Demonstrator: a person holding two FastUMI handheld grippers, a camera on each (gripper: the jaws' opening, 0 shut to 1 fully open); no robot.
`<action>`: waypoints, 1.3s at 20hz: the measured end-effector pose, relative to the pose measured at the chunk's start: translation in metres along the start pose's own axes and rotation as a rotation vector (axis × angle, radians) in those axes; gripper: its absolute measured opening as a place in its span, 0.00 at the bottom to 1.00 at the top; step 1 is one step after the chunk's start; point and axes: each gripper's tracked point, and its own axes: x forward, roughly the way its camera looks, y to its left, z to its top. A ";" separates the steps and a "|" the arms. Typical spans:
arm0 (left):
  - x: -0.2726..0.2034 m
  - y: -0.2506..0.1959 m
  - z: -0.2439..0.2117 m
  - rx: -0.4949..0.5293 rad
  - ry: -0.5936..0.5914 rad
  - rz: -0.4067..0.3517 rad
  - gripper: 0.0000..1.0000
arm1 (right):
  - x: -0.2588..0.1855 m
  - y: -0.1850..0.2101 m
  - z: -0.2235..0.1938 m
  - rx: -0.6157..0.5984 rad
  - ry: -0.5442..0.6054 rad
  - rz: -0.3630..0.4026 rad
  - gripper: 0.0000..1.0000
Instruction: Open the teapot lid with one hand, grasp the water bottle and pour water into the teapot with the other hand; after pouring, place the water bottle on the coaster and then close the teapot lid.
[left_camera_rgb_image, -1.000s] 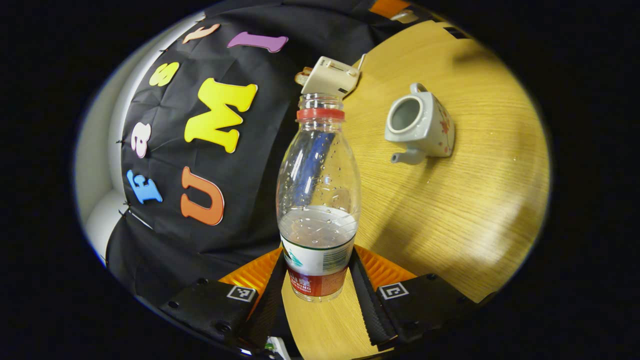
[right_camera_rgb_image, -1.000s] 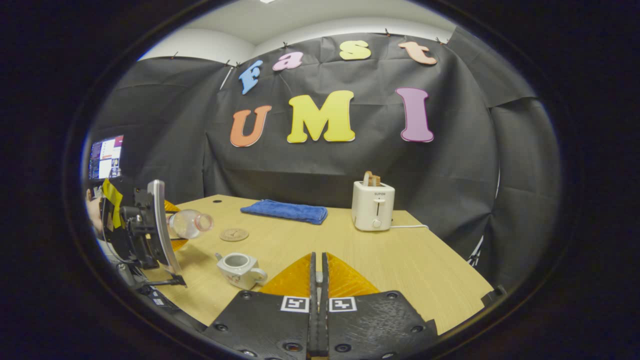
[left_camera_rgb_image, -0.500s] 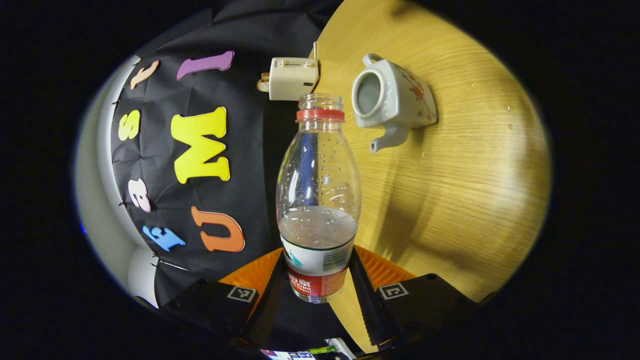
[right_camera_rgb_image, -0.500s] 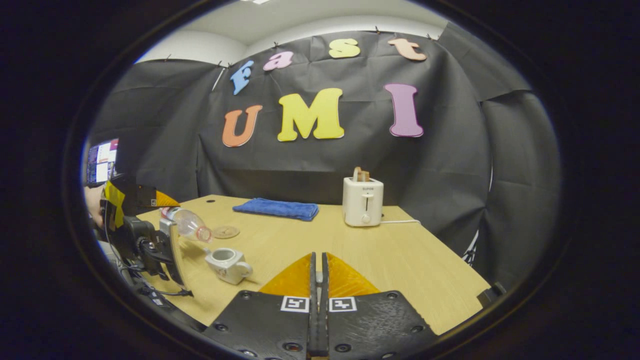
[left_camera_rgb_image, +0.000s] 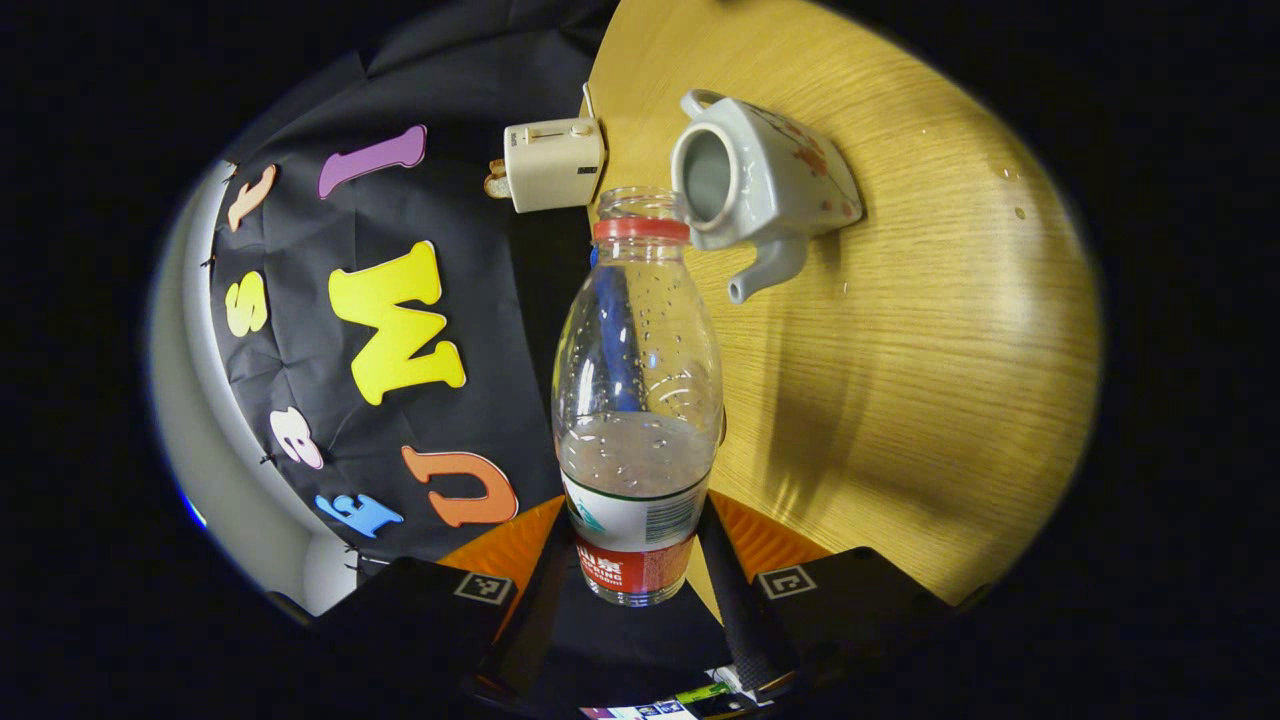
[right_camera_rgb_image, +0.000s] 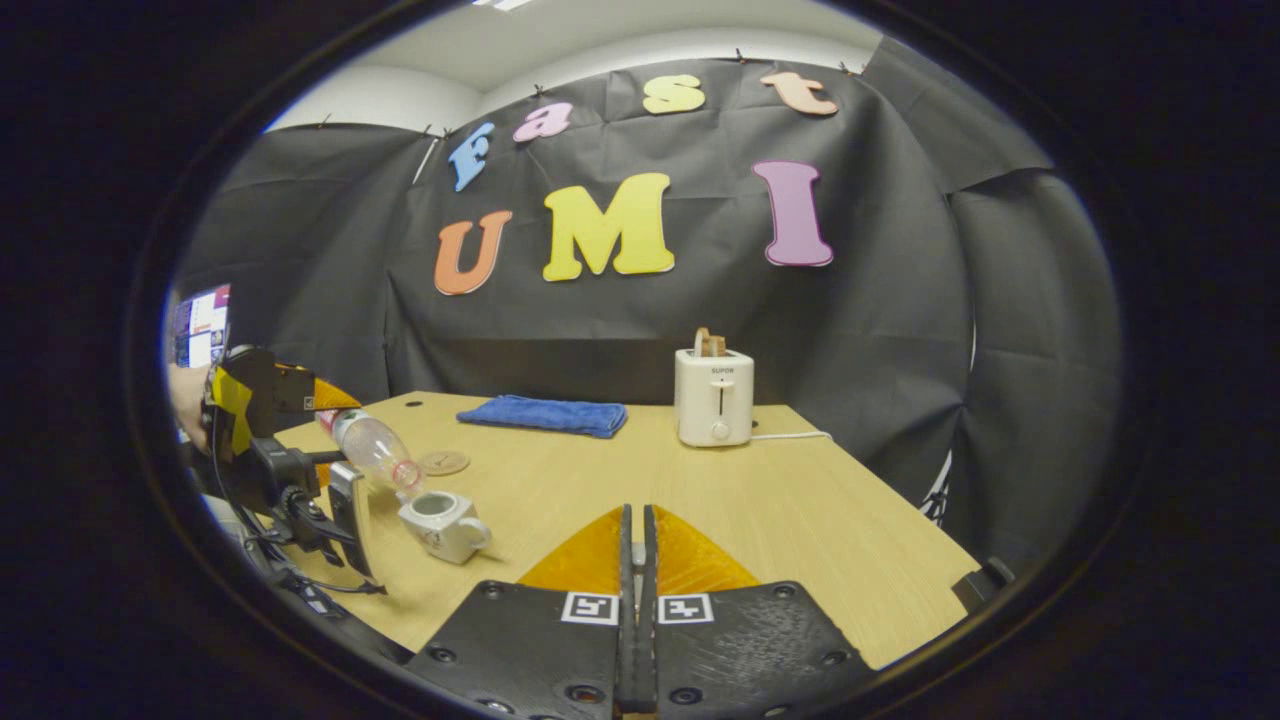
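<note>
**Q (left gripper view):** What is held, and how will it handle?

**A:** The left gripper (left_camera_rgb_image: 640, 560) has its two fingers clamped on the labelled base of a clear plastic water bottle with a red neck ring (left_camera_rgb_image: 637, 400), uncapped and roughly a third full. Judged light, thin-walled and liable to dent under a hard squeeze; the stiffer lower band is the sensible hold. Its mouth sits just beside the open top of the white ceramic teapot with red floral marks (left_camera_rgb_image: 760, 185), which is lidless, rigid, glazed and probably breakable. A few droplets lie on the pale wooden table (left_camera_rgb_image: 920, 380), so the surface may be slick there.

**Q (right gripper view):** And the other gripper, and the room?

**A:** The right gripper (right_camera_rgb_image: 632, 560) has its fingers together; whether anything sits between them cannot be told. Far left, the bottle (right_camera_rgb_image: 372, 455) tilts mouth-down over the teapot (right_camera_rgb_image: 440, 520). A round brown coaster (right_camera_rgb_image: 444, 462) lies just behind them; a folded blue towel (right_camera_rgb_image: 545, 414) and a white toaster (right_camera_rgb_image: 713, 397) stand farther back, before the black cloth wall (right_camera_rgb_image: 880, 320).
</note>
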 end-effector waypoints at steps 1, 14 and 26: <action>0.001 0.000 0.000 0.006 0.001 -0.004 0.77 | -0.001 -0.001 0.001 0.000 -0.001 0.000 0.00; 0.000 0.015 0.000 0.129 0.015 0.027 0.74 | -0.003 -0.003 0.002 0.013 -0.006 0.000 0.00; -0.002 0.023 0.000 0.201 0.033 0.042 0.74 | -0.006 -0.011 0.004 0.023 -0.017 -0.013 0.00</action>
